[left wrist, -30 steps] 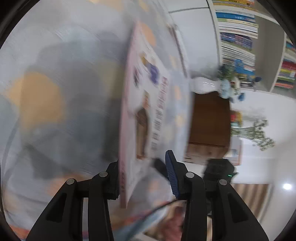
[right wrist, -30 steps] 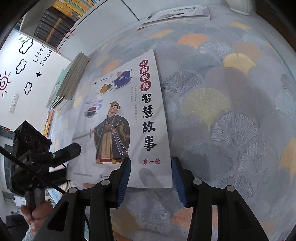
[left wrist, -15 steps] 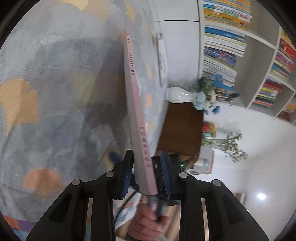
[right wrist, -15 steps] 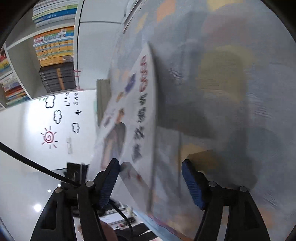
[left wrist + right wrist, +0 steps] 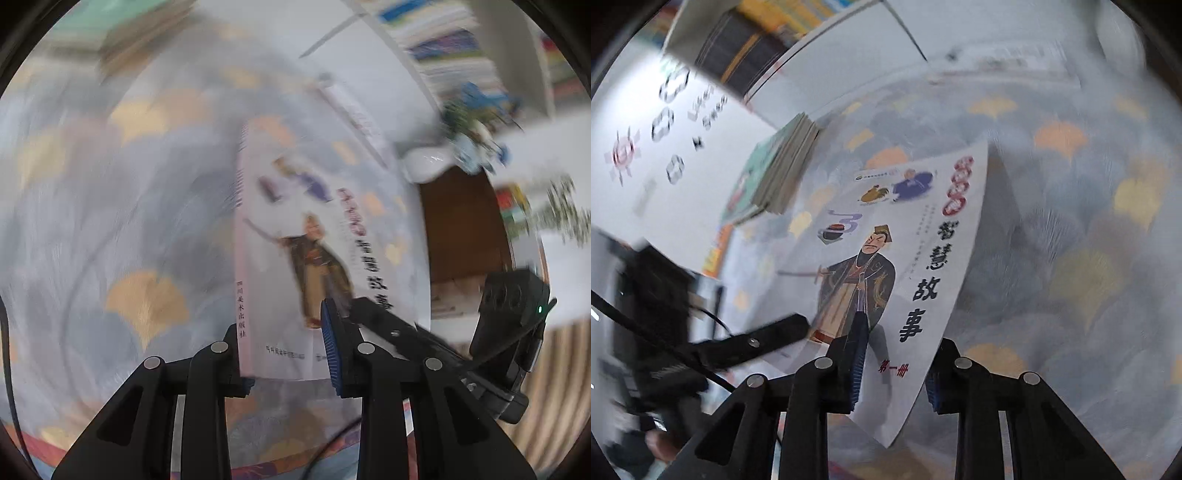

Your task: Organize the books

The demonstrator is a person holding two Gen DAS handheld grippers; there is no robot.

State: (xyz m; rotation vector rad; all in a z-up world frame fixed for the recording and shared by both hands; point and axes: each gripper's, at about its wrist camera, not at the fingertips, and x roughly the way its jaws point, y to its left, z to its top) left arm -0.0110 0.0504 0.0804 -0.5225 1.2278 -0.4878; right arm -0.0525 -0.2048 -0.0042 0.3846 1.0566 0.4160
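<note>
Book (image 5: 905, 258): white illustrated cover, lifted off the patterned surface (image 5: 1071, 221).
Left gripper (image 5: 284, 347): clamped on the book's near spine edge.
Right gripper (image 5: 894, 376): clamped on its near edge.
Book stack (image 5: 779, 173): far left.

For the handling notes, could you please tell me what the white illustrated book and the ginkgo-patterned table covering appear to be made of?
White illustrated book: probably a paper softcover with a smooth cover; it is thin and curves in the grip. Ginkgo-patterned table covering: likely matte woven cloth, though blur leaves this uncertain.
</note>
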